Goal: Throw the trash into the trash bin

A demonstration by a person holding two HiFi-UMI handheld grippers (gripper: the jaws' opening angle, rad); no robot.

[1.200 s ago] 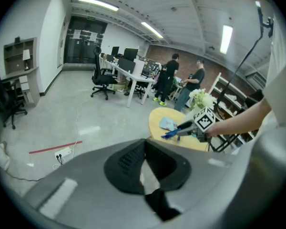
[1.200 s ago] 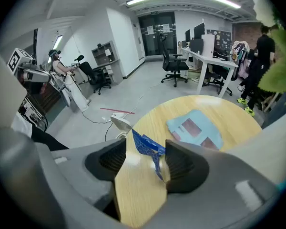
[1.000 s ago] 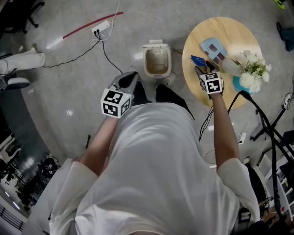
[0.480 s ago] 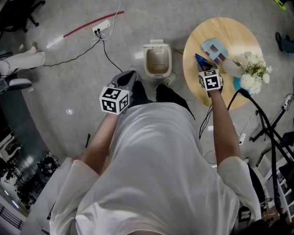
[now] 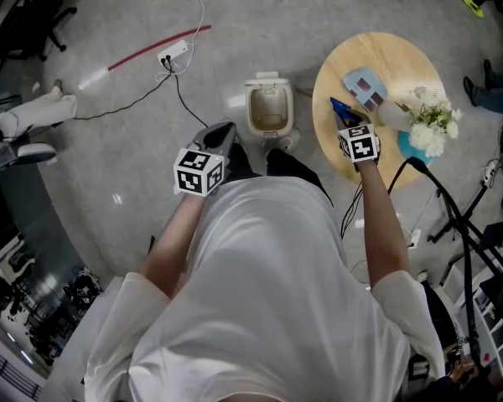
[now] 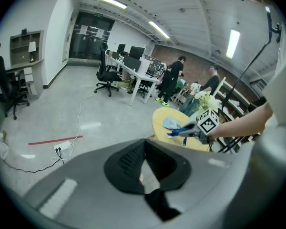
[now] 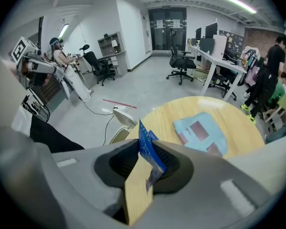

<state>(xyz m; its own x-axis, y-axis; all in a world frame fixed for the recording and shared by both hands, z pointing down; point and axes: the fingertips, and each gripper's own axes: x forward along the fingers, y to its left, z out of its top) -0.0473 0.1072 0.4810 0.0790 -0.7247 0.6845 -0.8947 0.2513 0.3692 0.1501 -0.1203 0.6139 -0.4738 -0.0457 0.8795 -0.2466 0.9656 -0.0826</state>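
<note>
**Right claw** (image 5: pixel 347 124): pressed together on a blue wrapper (image 7: pixel 148 147). Its jaws have just been closing, and the wrapper is now pinched between the pads. The wrapper stands on edge. Its long axis runs along the line the claw points, and one end sticks out past the tips.

**Trash bin** (image 5: pixel 270 126): stands on the floor with the lid tipped back and the mouth open upward. Nothing is visible inside.

**Governing relation:** in the head view the wrapper lies to the right of the bin, at the rim of the round worktop (image 5: pixel 386 53) on the side nearest the bin. Only that rim and a strip of floor lie between them. The bin's mouth sits lower than the wrapper. In the right gripper view the bin shows to the left of the jaws, beyond the worktop's edge.

**Judgement:** the carry is sideways toward the bin and then down. The wrapper need not be turned, since its free end already leads. Release should wait until that end is over the mouth, as a light wrapper may drift wide.

**Left claw** (image 5: pixel 219 135): on the bin's opposite side, near it, with tips together and nothing between them. It is slightly nearer the bin than the right claw, but it is empty, so the delivery falls to the right hand.

**Other item:** a light-blue packet (image 5: pixel 365 83) lies flat on the worktop, farther from the bin than the wrapper. Neither claw touches it.
</note>
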